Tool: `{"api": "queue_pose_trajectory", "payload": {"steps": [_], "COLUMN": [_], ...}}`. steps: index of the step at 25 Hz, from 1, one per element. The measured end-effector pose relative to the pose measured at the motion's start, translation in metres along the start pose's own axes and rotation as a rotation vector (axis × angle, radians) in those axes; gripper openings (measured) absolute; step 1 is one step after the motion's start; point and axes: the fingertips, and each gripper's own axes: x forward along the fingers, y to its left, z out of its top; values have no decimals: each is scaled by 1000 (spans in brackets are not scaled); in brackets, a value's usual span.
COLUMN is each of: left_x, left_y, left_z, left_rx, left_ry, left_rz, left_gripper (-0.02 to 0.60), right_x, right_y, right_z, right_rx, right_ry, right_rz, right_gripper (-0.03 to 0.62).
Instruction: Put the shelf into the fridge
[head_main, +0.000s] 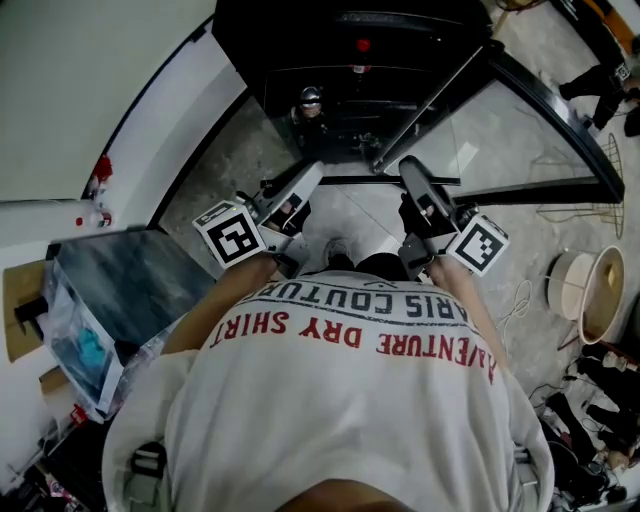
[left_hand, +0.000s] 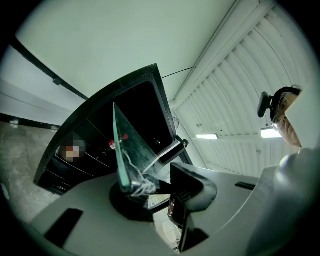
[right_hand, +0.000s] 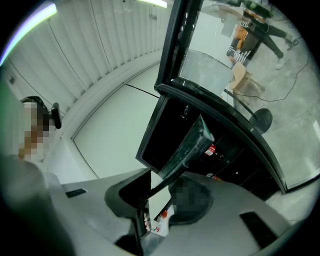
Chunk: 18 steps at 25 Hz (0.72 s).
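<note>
Both my pairs of jaws are clenched on the clear glass shelf with the dark trim. My left gripper and my right gripper bite its near edge side by side, with a stretch of that edge bare between them. In the left gripper view the greenish edge of the pane lies against one jaw and the other jaw sits on its face. In the right gripper view the dark-trimmed edge runs straight out from between the jaws.

The shelf lies flat and about level. It reaches away from my jaws, and its far edge points at the tall black fridge straight ahead. I cannot tell whether the pane is longer from front to back or from side to side.

Ahead of the jaws the fridge stands open, with a dark inside where small red-marked items show. The far edge of the shelf is near that opening, but I cannot tell whether it has crossed it. The fridge's glass door with the black frame is swung out beyond my right jaws. A plain white wall lies well beyond my left jaws. Pale stone floor shows below and through the pane.
</note>
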Motion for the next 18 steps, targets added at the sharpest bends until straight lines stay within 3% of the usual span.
{"api": "queue_pose_trajectory", "payload": {"steps": [6,18], "left_x": [0,28], "left_y": [2,26], "left_z": [0,25], "left_rx": [-2,-1], "left_ry": [-9,-23], "left_rz": [6,28], "left_gripper": [121,123], "right_x": [2,35], "right_y": [2,-24], "right_z": [2,24], "right_rx": [-43,-31], "right_ry": [10,38], "right_rz": [16,7], "right_gripper": [98,98]}}
